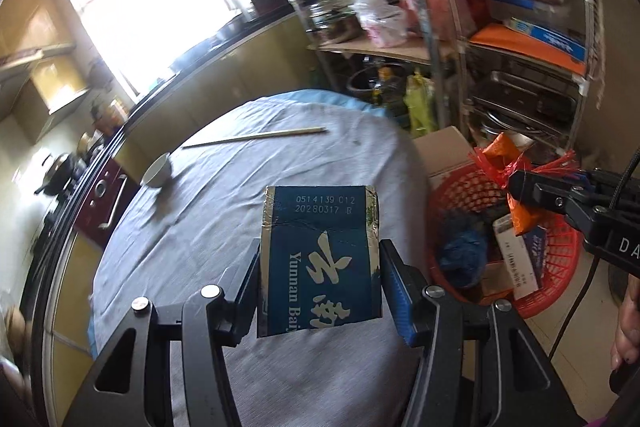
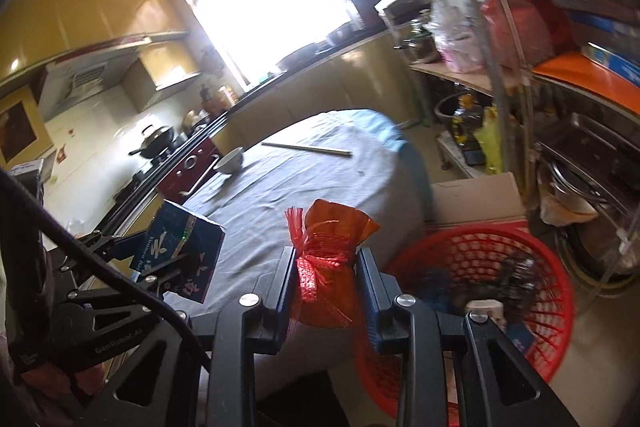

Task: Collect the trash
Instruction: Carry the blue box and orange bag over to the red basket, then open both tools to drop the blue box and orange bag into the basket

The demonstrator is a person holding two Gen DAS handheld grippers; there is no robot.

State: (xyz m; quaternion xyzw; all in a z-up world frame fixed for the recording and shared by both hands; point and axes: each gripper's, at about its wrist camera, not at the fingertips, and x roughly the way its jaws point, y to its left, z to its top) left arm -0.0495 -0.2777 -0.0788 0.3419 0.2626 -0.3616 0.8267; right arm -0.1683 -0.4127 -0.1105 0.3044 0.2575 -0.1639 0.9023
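Trash is partly collected: the red basket [image 1: 556, 267] beside the table [image 1: 224, 211] already holds several discards. Your left gripper [image 1: 320, 267] clamps a blue carton [image 1: 320, 259] above the tablecloth; your right gripper [image 2: 326, 279] pinches an orange mesh bag [image 2: 328, 259] near the basket rim. Both remain undeposited. Chopsticks [image 1: 256, 137] and a white bowl [image 1: 158, 175] stay on the table.

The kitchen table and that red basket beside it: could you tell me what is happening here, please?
A person is clearing trash with a handheld tool in each hand. The left tool grips a blue Yunnan Baiyao box; the right tool is shut on a bundle of red mesh netting. Both are over the cloth-covered table, beside the red basket that already holds trash. A white bowl and chopsticks remain on the table.
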